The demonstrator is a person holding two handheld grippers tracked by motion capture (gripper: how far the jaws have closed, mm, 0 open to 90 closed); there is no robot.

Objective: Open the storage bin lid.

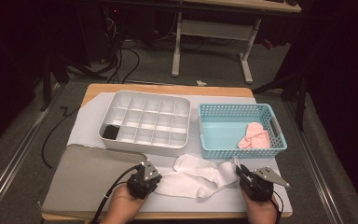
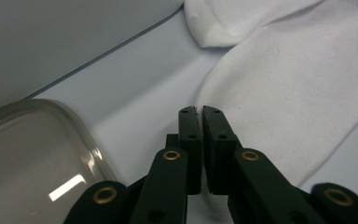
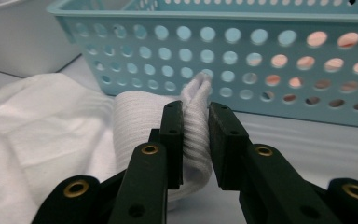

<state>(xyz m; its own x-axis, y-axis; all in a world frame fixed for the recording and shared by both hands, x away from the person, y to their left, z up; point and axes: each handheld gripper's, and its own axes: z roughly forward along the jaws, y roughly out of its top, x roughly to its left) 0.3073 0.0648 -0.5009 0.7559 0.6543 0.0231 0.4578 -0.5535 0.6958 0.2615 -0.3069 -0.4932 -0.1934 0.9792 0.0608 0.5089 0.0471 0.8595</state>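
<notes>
White knitted cotton socks (image 1: 193,177) lie crumpled on the pale table sheet (image 1: 88,126) between the two grippers, just in front of the fingertips of both.

Left gripper (image 1: 154,178): the jaws stand nearly together, with a thin edge of the sock fabric pinched at their tips; the rest of the fabric spreads beyond and to the right of the fingers (image 2: 216,135). A grey flat tray (image 1: 84,177) lies beside this gripper, on its outer side.

Right gripper (image 1: 239,171): the jaws stand narrow and clamp the ribbed cuff (image 3: 196,126), which stands upright between the pads and rises slightly above them.

Just beyond the right fingertips stands a light blue perforated plastic basket (image 1: 214,112) holding pink fabric items (image 1: 255,136). A white compartmented plastic organiser (image 1: 144,122) stands well beyond the left fingertips.
</notes>
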